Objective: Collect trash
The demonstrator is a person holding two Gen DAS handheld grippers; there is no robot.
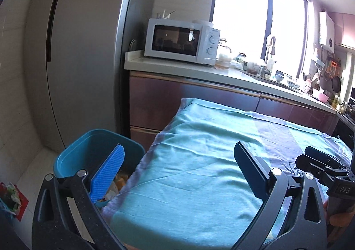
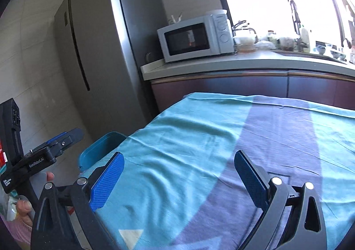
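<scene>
Both tongs stand wide apart and empty: left tongs [image 1: 179, 170] and right tongs [image 2: 179, 176] hold nothing between their pads. The worktop [image 1: 199, 150], under a teal cloth, shows no trash. Collected scraps lie in the blue bin [image 1: 88, 150], beside the worktop's left edge. Risk: the left tongs hang just over the bin rim, so a careless sweep could tip it and spill the contents onto the floor [image 1: 28, 172].

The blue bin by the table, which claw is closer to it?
Left. The left claw has one finger right over the blue bin. The right claw hangs over the cloth-covered table, the bin off to its left.
</scene>
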